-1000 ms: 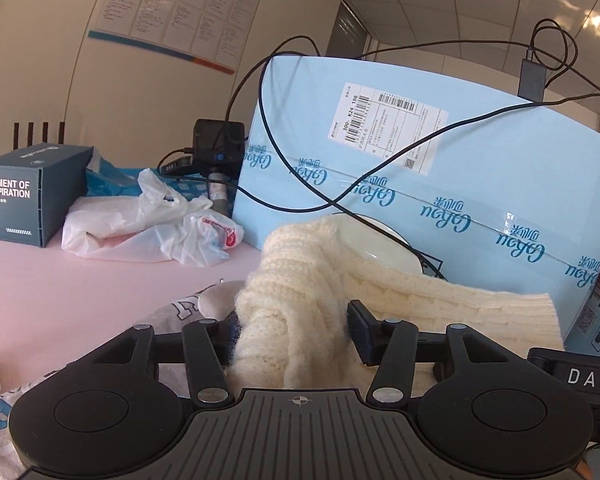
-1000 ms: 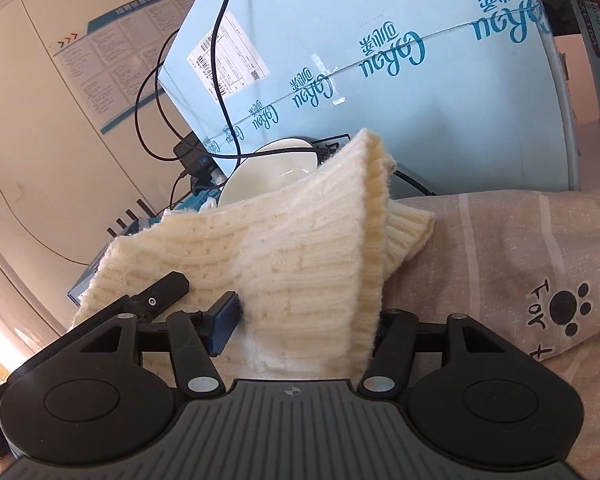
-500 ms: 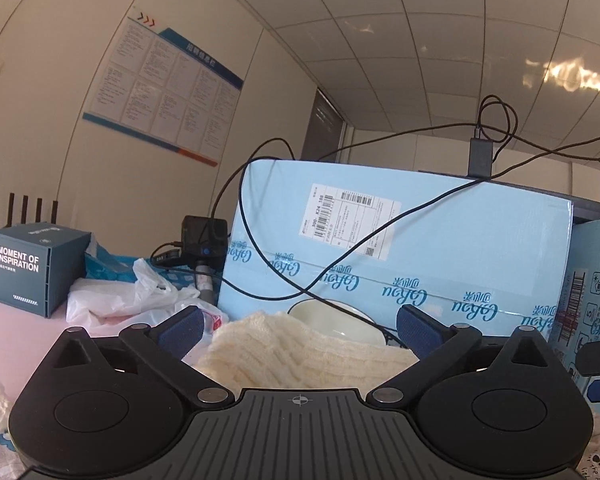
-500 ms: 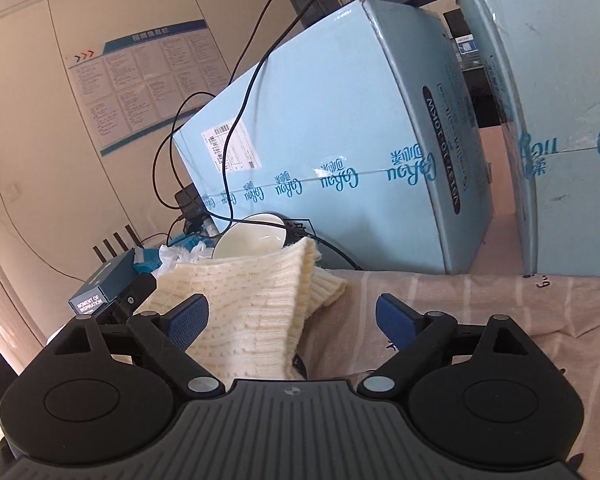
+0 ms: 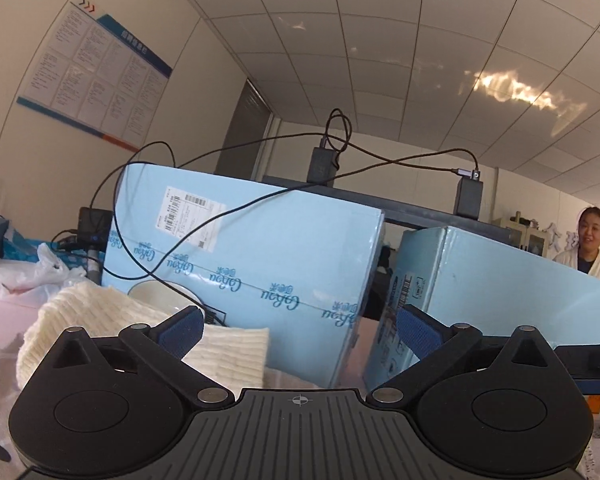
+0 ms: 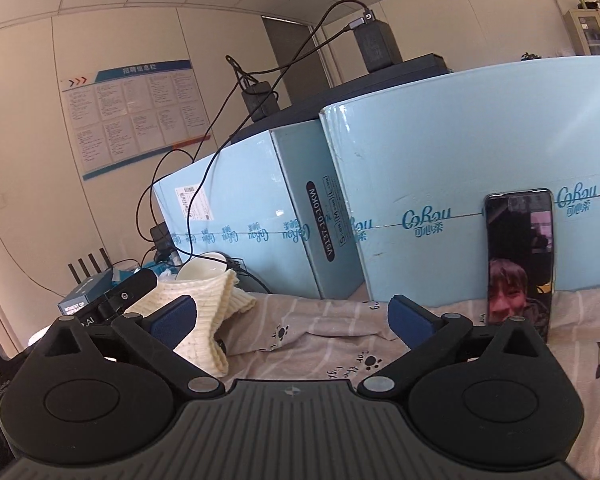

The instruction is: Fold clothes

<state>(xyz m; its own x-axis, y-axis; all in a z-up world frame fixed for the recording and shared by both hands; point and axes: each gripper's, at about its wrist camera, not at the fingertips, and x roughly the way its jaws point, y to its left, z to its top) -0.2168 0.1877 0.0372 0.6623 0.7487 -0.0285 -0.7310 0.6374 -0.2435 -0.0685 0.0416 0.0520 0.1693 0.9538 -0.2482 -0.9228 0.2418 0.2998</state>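
A cream cable-knit garment (image 5: 100,320) lies bunched on the table at the lower left of the left wrist view, in front of a white bowl (image 5: 156,294). My left gripper (image 5: 298,326) is open and empty, raised above and right of it. In the right wrist view the knit (image 6: 204,312) lies at the left on a striped paw-print cloth (image 6: 340,340). My right gripper (image 6: 292,316) is open and empty, held above that cloth. The left gripper's body (image 6: 116,300) shows at the left edge there.
Light blue cartons (image 5: 260,264) (image 6: 440,208) stand along the back, with black cables and chargers (image 5: 324,164) draped over them. A phone (image 6: 518,268) leans upright against the right carton. A white plastic bag (image 5: 32,274) and a dark blue box (image 6: 84,294) sit at the far left.
Both grippers opened and let go of the cream knit, then drew back and tilted upward. The knit now lies loose on the table.
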